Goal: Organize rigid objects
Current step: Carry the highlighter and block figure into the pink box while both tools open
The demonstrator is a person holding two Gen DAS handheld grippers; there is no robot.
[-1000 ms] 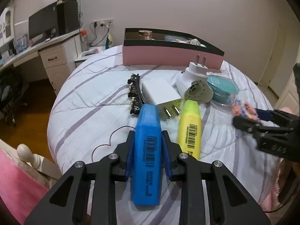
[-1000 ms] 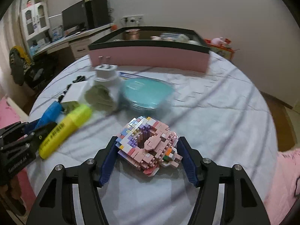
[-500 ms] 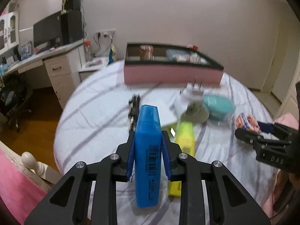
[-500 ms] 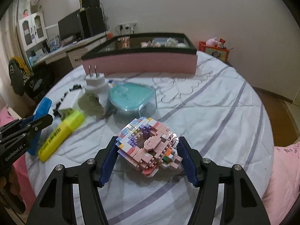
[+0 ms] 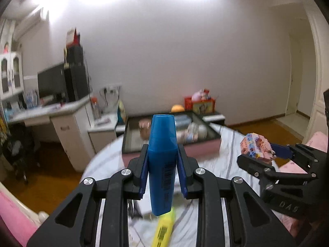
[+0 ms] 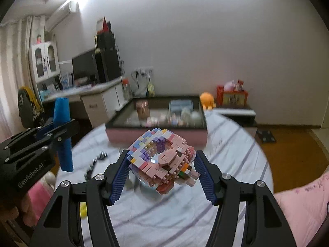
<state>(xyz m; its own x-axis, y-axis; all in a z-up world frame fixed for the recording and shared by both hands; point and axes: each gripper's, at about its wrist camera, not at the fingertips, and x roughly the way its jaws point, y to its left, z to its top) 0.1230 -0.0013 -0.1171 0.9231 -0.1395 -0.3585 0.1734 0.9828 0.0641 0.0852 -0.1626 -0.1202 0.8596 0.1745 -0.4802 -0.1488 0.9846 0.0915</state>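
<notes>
My left gripper [image 5: 162, 160] is shut on a blue highlighter [image 5: 162, 160] and holds it well above the bed, cap pointing at the pink box [image 5: 170, 144]. It also shows in the right wrist view [image 6: 62, 135]. My right gripper [image 6: 161, 164] is shut on a pink block model [image 6: 162, 160], lifted above the bed; it shows in the left wrist view [image 5: 257, 147] too. The pink box [image 6: 156, 135] with a dark rim holds several small items. A yellow highlighter [image 5: 164, 228] lies on the bed below my left gripper.
The round bed with a white striped cover [image 6: 226, 158] carries a black hair clip [image 6: 96, 160]. A desk with drawers [image 5: 67, 127] stands left. A low cabinet with toys [image 6: 232, 103] stands behind the box. A pink pillow [image 6: 304, 201] lies right.
Both grippers have risen and tilted up with their objects. The plug, white charger and teal case have dropped out of view, and the box's inside shows more.
</notes>
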